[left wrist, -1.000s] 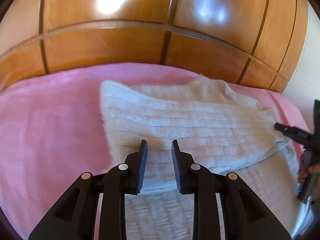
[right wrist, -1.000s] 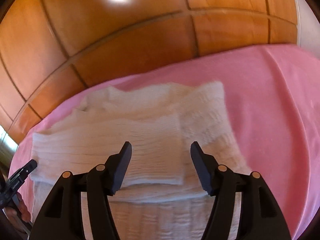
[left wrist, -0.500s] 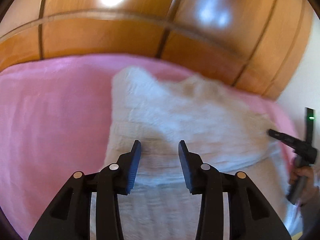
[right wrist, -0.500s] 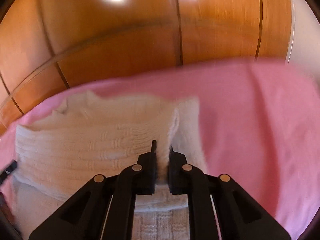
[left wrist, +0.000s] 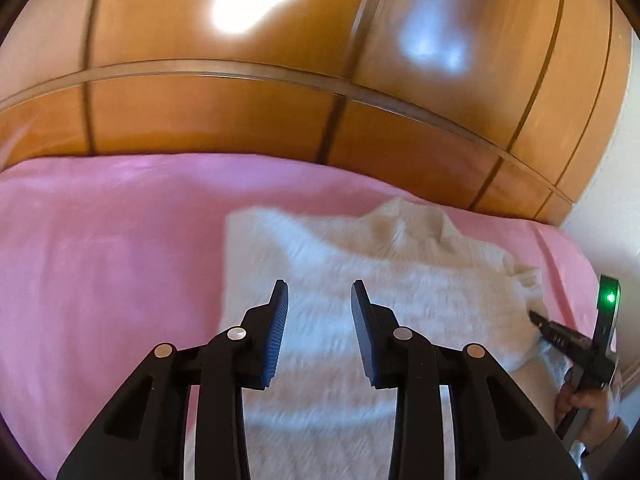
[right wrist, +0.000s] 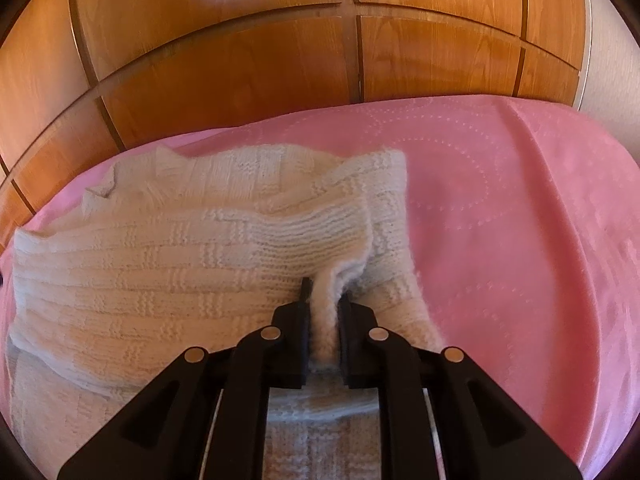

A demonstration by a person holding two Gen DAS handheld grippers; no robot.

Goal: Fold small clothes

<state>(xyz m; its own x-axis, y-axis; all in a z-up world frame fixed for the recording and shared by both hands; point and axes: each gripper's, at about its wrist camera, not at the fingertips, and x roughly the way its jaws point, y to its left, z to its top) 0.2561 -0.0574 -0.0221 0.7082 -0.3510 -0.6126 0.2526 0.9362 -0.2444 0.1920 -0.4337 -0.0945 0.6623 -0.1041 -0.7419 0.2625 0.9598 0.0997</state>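
A white knitted sweater [right wrist: 168, 264] is spread on a pink bedspread [right wrist: 520, 208], partly folded, with one layer doubled over another. Its knit shows bands of ribbing and small blocks. In the right wrist view, a bunched fold at the sweater's right edge is pinched between the fingers of the right gripper [right wrist: 325, 292]; the fabric is drawn up into a narrow ridge between the two pads, and the jaws are clenched on it.

In the left wrist view the sweater [left wrist: 360, 288] is seen blurred, lying toward the right half of the bedspread [left wrist: 100, 280]. The left gripper [left wrist: 318, 292] is held above the sweater's near part. Its jaws are closing, with a clear gap between them, and no fabric is caught between the pads. At the right edge of this view the right gripper [left wrist: 534, 314] is seen from the side, its tip at the sweater's edge, with a green light on its body and a hand [left wrist: 588, 408] around its handle.

Behind the bed, glossy wooden panels [right wrist: 240, 60] with dark seams fill the background, and bright reflections are seen on them.
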